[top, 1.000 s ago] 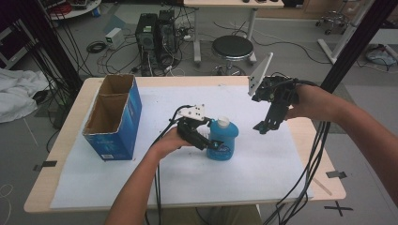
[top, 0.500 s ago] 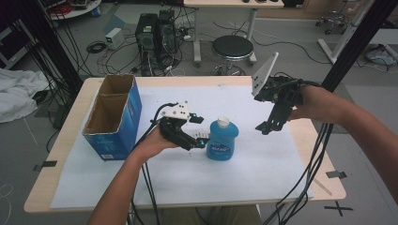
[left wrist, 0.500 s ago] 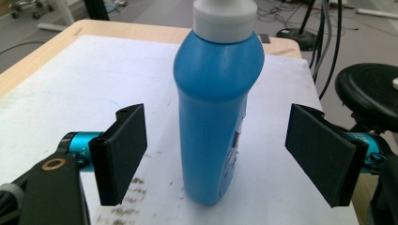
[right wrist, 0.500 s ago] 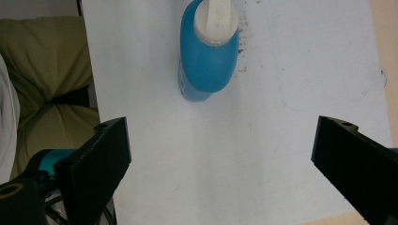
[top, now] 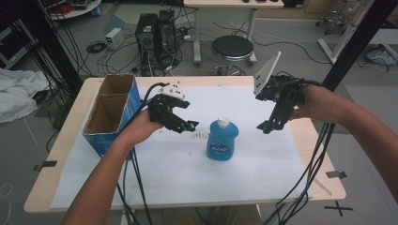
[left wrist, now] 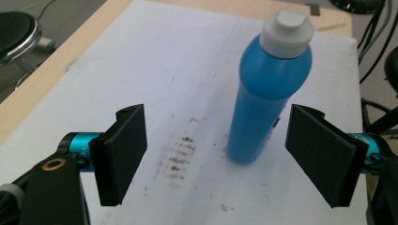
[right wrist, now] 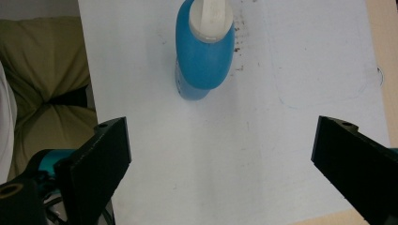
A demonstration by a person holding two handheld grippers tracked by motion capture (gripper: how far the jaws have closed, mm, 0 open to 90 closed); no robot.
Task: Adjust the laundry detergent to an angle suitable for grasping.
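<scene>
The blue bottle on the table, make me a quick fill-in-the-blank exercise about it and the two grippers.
1. The blue bottle stands upright on the white sheet and has a ____ cap.
2. The left gripper has jaws that are ____ and hold nothing.
3. The cardboard box stands on the side of the ____ gripper.
4. The right gripper hovers with its jaws ____, apart from the bottle.

Missing words: white; open; left; open
</scene>
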